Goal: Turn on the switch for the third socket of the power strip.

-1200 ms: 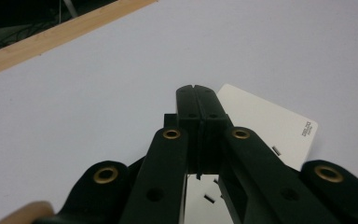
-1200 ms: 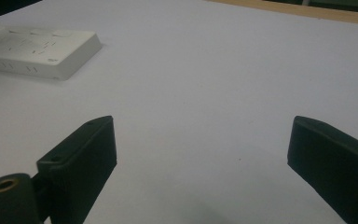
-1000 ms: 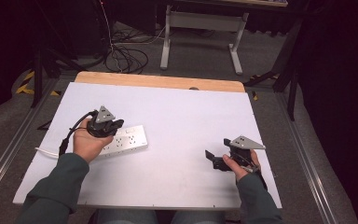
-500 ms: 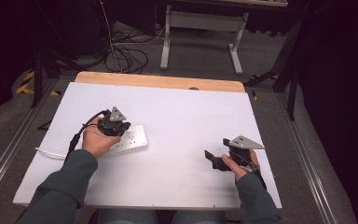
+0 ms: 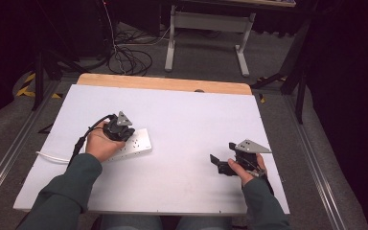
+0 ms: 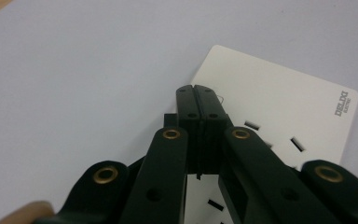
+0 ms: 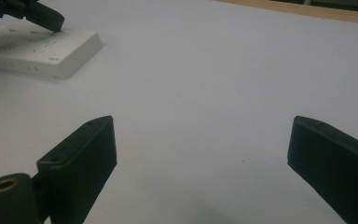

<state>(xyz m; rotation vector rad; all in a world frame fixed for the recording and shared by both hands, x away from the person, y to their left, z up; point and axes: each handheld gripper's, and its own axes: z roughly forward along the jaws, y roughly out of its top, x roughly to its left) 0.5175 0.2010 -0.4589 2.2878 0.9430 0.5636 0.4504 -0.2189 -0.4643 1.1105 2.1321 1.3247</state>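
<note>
The left gripper [image 6: 196, 93] is held with its jaws pressed together, empty, over the flat white plastic power strip [image 6: 279, 107]. The right gripper [image 7: 200, 149] is kept wide apart over the white table [image 5: 191, 115]. The strip could be pushed sideways if poked hard, since it is not held down.

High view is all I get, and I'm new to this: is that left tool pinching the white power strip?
Observer: No. The left gripper has its fingers shut on each other, with nothing between them. The tips are over the strip, on its top face near a corner.
Operator: Is there any writing on it?
Observer: Yes, DELIXI is printed at one end, past the slots.
Operator: And the right tool?
Observer: The right gripper has its fingers wide apart over bare table, holding nothing.
</note>
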